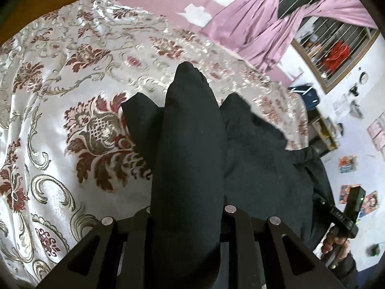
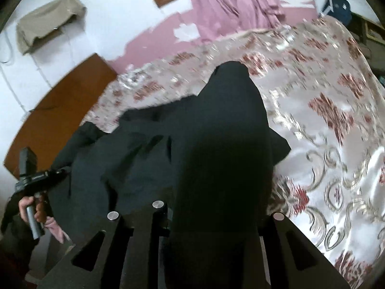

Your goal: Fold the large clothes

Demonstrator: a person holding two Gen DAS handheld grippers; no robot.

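Black cloth of a large garment (image 1: 259, 163) drapes over the fingers of both grippers and hides them, above a bed (image 1: 60, 110) with a floral satin cover. The left gripper (image 1: 190, 130) and the right gripper (image 2: 231, 130) each look clenched on a fold of that garment. Its remainder sags between them toward the bed.

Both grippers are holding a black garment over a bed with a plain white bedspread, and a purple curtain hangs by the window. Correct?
One thing is wrong: the bedspread is not plain. The left wrist view shows white satin with a red and gold floral pattern. The rest holds: the left gripper and right gripper both hold the black garment, and the purple curtain hangs by the window.
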